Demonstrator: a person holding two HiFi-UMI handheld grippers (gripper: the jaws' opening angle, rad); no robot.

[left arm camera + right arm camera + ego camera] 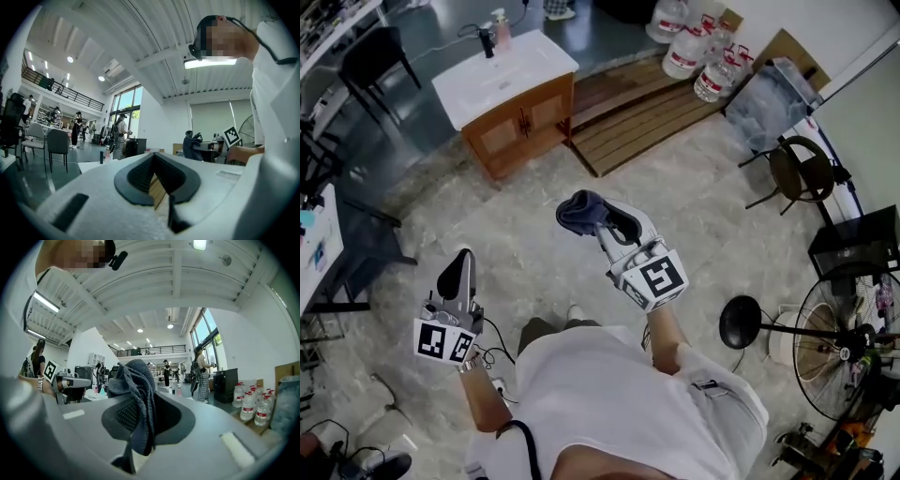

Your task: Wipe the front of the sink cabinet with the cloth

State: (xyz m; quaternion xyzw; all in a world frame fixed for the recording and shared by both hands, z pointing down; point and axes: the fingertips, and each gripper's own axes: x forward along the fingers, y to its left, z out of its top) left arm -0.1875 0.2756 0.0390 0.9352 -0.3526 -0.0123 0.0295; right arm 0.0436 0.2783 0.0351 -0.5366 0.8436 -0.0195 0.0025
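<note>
While the right tool pinches the dark cloth above the stone floor, the left tool is pressed together and empty. A fan stands near on the right, a chair farther. Well ahead is the sink cabinet, a wooden pallet just beside it, water bottles behind.

white shirt, black-and-white marker cubes

Marbled stone floor; wooden slat platform; water jugs by wall; standing fan; tall windows.
</note>
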